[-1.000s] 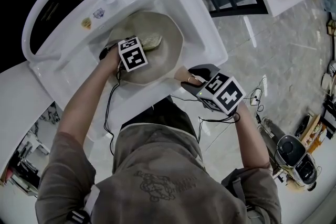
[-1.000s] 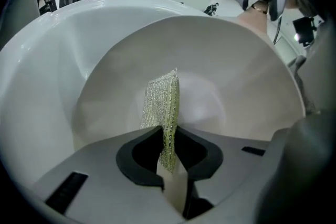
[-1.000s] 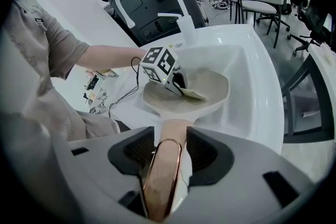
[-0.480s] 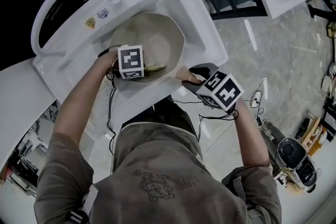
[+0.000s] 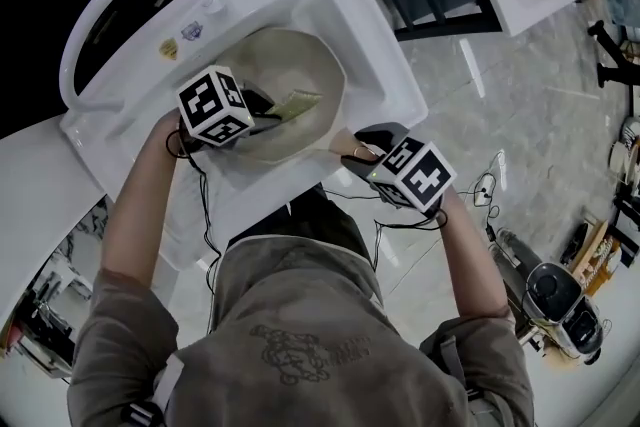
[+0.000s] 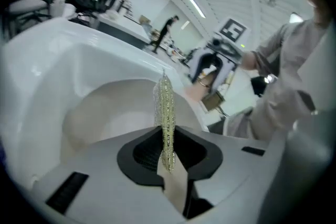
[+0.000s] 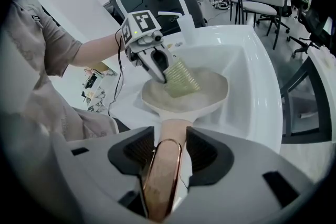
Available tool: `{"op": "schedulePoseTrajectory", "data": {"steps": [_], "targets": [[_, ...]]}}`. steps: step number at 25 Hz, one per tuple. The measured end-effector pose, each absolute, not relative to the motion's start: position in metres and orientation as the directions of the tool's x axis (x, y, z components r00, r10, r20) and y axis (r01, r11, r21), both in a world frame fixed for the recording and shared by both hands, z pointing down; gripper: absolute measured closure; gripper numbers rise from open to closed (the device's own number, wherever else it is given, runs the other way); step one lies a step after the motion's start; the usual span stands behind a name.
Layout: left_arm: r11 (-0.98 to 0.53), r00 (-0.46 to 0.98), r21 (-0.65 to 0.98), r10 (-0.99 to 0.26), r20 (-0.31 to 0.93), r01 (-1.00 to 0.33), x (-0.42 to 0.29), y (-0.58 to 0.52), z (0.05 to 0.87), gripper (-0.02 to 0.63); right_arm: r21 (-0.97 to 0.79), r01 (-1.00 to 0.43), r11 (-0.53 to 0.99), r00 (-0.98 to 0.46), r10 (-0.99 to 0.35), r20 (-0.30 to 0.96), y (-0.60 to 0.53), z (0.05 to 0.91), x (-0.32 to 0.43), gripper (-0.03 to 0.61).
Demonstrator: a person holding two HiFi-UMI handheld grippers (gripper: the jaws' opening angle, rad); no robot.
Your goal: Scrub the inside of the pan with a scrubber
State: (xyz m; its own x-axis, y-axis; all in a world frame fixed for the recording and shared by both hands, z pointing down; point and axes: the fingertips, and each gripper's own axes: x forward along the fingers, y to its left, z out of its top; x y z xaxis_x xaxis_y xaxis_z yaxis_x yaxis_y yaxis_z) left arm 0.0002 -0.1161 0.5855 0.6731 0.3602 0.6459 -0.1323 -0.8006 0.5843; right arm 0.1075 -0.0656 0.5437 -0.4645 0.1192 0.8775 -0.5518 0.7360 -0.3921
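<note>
The pan (image 5: 318, 65) sits in the sink (image 5: 385, 65), its handle (image 7: 164, 165) poking out over the sink's near edge, and your right gripper (image 5: 356, 151) is pinching that handle. Your left gripper (image 5: 270, 115) is squeezed tight on the thin scrubber (image 5: 298, 101), held over the pan inside the sink. Push too hard and the floppy scrubber could bend or slip out, or the pan could twist in the sink if your right pinch goes loose.
</note>
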Motion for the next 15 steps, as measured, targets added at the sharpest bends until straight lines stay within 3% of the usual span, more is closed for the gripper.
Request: {"op": "schedulePoseTrajectory", "data": {"steps": [3,8,11,15], "targets": [[-0.822,0.658,0.414,0.065,0.75,-0.391,-0.007,-0.174,0.599,0.549,-0.4,-0.556,0.728,-0.465,0.126,0.876,-0.064,0.542,0.107,0.382],[-0.812,0.528,0.159,-0.205,0.824,-0.562,-0.015,-0.221,0.629,0.549,-0.392,-0.565,0.726,-0.47,0.108,0.876,-0.067,0.544,0.107,0.382],[-0.775,0.463,0.084,-0.283,0.84,-0.626,-0.014,-0.228,0.652,0.548,-0.402,-0.573,0.715,-0.473,0.112,0.874,-0.064,0.542,0.105,0.382],[-0.755,0.445,0.105,-0.262,0.856,-0.648,-0.006,-0.22,0.678,0.549,-0.407,-0.577,0.708,-0.479,0.111,0.871,-0.065,0.541,0.104,0.383]]}}
